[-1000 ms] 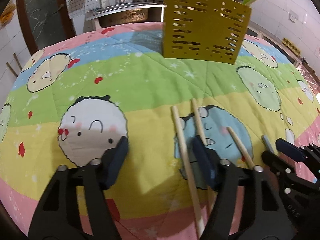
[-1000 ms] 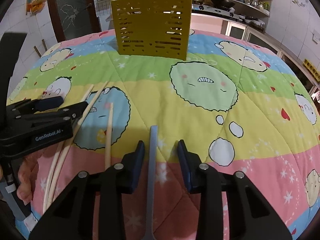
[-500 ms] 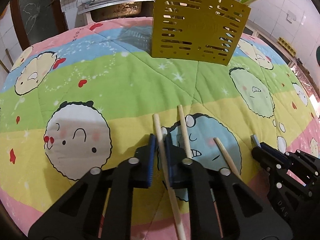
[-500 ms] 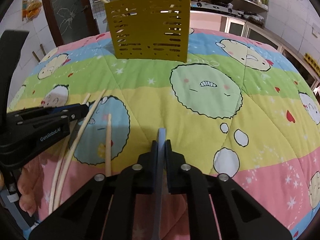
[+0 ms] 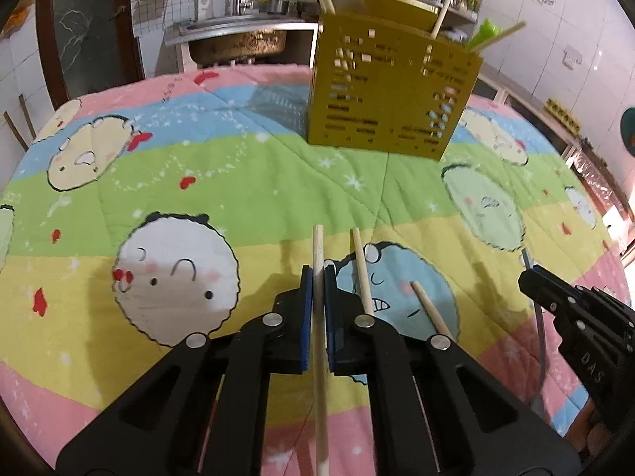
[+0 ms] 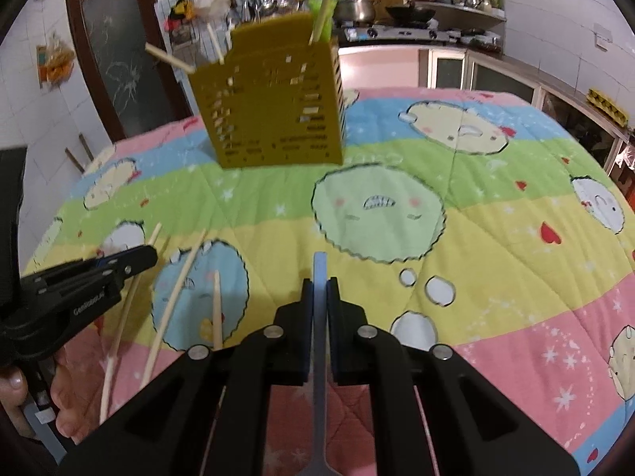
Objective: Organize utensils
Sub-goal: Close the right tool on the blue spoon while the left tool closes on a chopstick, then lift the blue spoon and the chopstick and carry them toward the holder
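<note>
left gripper (image 5: pixel 316 277) now clamps chopstick (image 5: pixel 318 341), lifted; right gripper (image 6: pixel 320 289) clamps blue utensil (image 6: pixel 319 341), lifted.

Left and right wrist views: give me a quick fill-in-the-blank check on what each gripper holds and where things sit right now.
1. The left gripper is shut on a wooden ____.
2. The right gripper is shut on the handle of a ____-coloured utensil.
3. Besides the held one, ____ more chopsticks lie on the quilt in the left wrist view.
4. The perforated holder is ____ in colour.

Missing words: chopstick; blue; two; yellow
</note>
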Demonstrator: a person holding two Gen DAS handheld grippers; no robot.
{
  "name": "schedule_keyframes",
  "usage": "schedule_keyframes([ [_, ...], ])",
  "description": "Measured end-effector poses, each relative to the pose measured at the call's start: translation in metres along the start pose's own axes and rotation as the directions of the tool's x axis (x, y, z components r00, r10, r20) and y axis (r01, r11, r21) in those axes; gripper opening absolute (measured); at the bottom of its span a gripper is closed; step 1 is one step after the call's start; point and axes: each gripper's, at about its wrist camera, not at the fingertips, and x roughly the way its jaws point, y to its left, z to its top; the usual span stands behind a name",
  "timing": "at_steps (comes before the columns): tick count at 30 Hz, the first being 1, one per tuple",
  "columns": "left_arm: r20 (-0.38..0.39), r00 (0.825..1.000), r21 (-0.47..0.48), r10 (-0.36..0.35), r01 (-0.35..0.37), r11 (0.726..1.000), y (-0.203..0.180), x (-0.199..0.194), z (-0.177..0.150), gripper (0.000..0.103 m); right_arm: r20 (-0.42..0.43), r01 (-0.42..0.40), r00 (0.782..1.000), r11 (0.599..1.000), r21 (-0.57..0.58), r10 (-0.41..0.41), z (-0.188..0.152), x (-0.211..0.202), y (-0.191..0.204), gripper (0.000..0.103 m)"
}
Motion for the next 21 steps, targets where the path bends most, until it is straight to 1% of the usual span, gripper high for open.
schedule_keyframes([
  [4, 0.061, 0.998, -0.01, -0.003, 0.003, 1.0, 0.003, -0.022, 0.0, 0.004, 0.07, -0.018, 0.997, 1.0, 0.018, 0.017, 0.003, -0.018, -0.003, 0.007],
  [6, 0.103, 0.995, -0.012, -0.006, 0.008, 1.0, 0.005, -0.037, -0.001, 0.004, 0.102, -0.023, 0.995, 0.999, 0.025, 0.02, 0.004, -0.026, -0.004, 0.007],
  [11, 0.178, 0.984, -0.019, -0.005, 0.009, 1.0, 0.006, -0.064, -0.006, 0.004, 0.172, -0.031, 0.985, 0.999, 0.031, 0.025, 0.003, -0.044, -0.006, 0.007],
  [14, 0.227, 0.974, -0.017, 0.007, -0.004, 1.0, 0.006, -0.079, -0.011, 0.004, 0.216, -0.025, 0.976, 0.999, 0.027, 0.018, 0.001, -0.056, -0.005, 0.007],
  [17, 0.283, 0.959, -0.016, 0.021, -0.018, 1.0, 0.007, -0.095, -0.019, 0.004, 0.258, -0.022, 0.966, 1.0, 0.022, 0.015, -0.003, -0.068, -0.003, 0.007],
  [21, 0.337, 0.941, -0.019, 0.03, -0.026, 0.999, 0.009, -0.113, -0.027, 0.004, 0.313, -0.01, 0.95, 1.0, 0.018, 0.003, -0.009, -0.085, -0.002, 0.007],
])
